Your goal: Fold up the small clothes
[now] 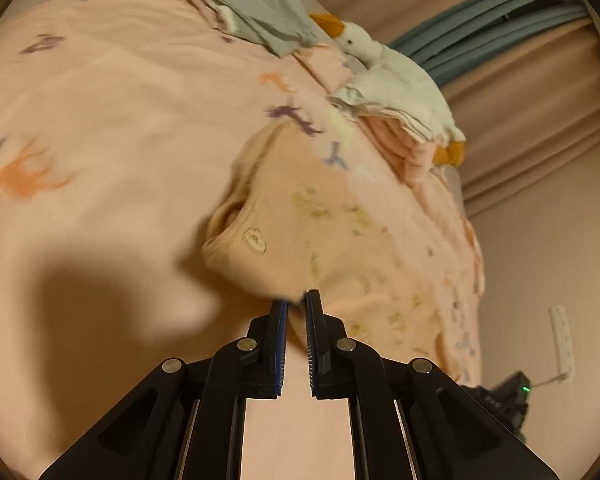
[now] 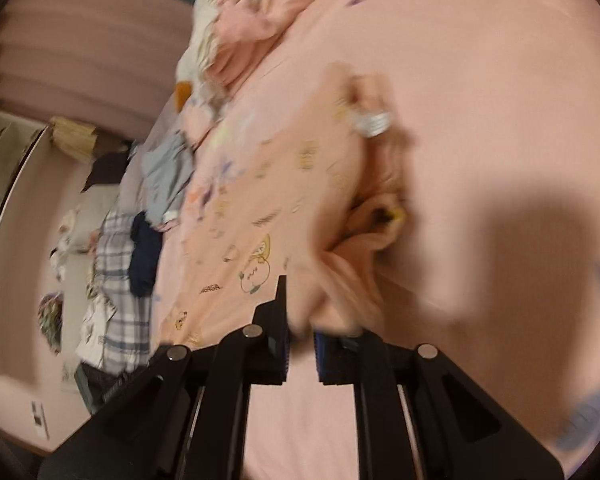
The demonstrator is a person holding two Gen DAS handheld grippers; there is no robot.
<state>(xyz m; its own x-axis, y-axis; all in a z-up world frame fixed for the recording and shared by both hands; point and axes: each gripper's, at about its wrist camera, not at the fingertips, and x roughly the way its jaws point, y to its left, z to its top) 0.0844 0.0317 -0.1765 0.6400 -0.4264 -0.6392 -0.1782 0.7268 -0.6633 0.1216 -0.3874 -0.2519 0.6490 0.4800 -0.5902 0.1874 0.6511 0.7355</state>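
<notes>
Both claws are pinching the same small peach garment [image 1: 300,232], which lies on the bed [image 1: 100,120]. The left claw [image 1: 298,300] grips an edge right at its tips, and the cloth runs up and away ahead of it. The right claw [image 2: 300,328] grips a bunched edge, though blur makes the exact hold uncertain. The garment's length likely spans between the two claws, neither one nearer.
</notes>
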